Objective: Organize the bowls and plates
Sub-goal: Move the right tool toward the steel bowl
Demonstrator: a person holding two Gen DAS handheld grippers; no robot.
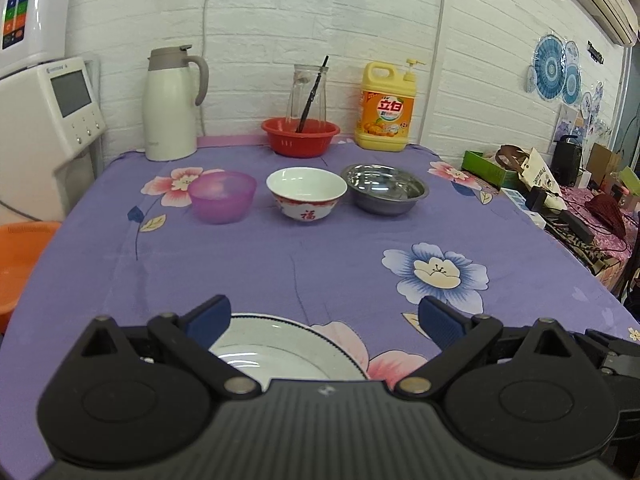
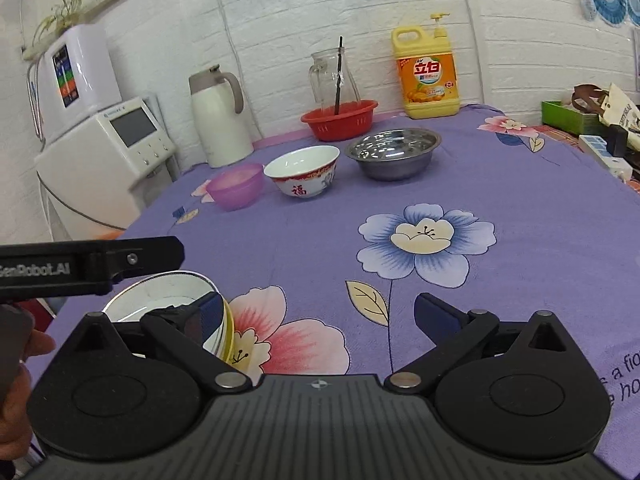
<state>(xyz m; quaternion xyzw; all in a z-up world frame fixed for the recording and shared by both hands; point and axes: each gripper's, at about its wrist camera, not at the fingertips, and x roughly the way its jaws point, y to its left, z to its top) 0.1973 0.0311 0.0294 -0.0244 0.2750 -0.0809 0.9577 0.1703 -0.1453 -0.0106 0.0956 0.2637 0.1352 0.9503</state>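
Near the front edge of the worktop [image 1: 320, 272], toward its left corner, lay the white plate [image 1: 280, 352], flat on the purple cloth and directly under the left tongs [image 1: 324, 316], whose blue pads stood wide apart with nothing between them. From the right wrist view the same plate [image 2: 160, 292] sat off to the left of the right tongs [image 2: 316, 316], which were also spread apart and empty above bare cloth. So the left hand was plainly the nearer one, the plate's far rim lying just ahead of its pads. Toward the back edge, well apart from both tongs, three bowls stood in a row running left to right: purple plastic bowl [image 1: 222, 196], white ceramic bowl [image 1: 306, 193], steel bowl [image 1: 385, 188].
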